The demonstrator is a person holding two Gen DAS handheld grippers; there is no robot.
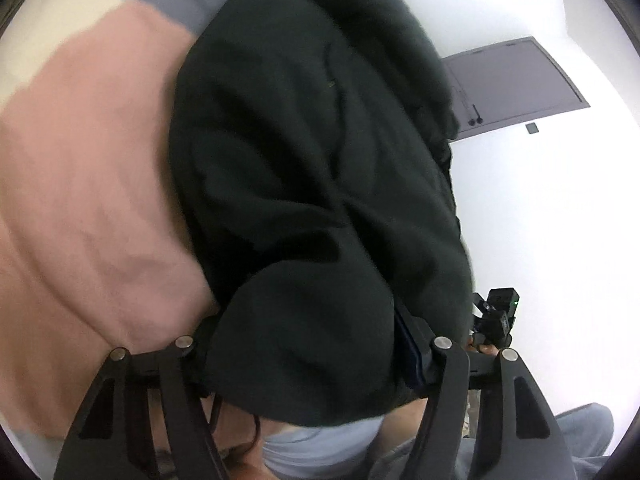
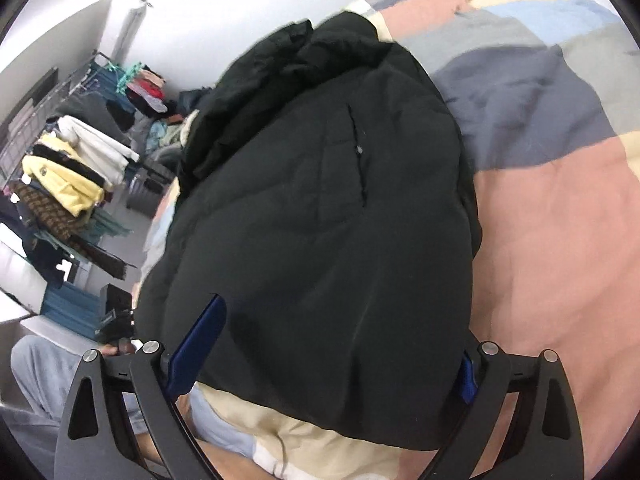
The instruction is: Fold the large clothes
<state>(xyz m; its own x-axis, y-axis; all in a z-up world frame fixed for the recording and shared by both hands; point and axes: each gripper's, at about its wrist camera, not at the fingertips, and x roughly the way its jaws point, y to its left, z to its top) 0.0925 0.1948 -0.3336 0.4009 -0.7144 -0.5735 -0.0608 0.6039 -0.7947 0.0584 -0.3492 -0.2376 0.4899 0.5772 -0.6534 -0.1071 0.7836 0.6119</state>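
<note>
Left wrist view: the jacket is bundled on the bed near its edge, each spread gripper, left and right, straddling it mid-fold, so a firmer pinch on the hem is judged needed before the fold is laid over.

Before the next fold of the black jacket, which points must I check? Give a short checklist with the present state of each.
1. Black jacket lies over the patchwork bedspread: ok.
2. Left gripper has jacket cloth between its fingers: ok, the cloth fills the gap; whether it is firmly clamped, cannot tell.
3. Right gripper has jacket cloth between its blue pads: ok, the fingers stand wide with the padded cloth between them.
4. Both grippers hold the same near edge: cannot tell, the cloth hides the fingertips.
5. Jacket smooth before folding: not ok, its far end is bunched.
6. Hem and sleeves aligned: cannot tell.
</note>
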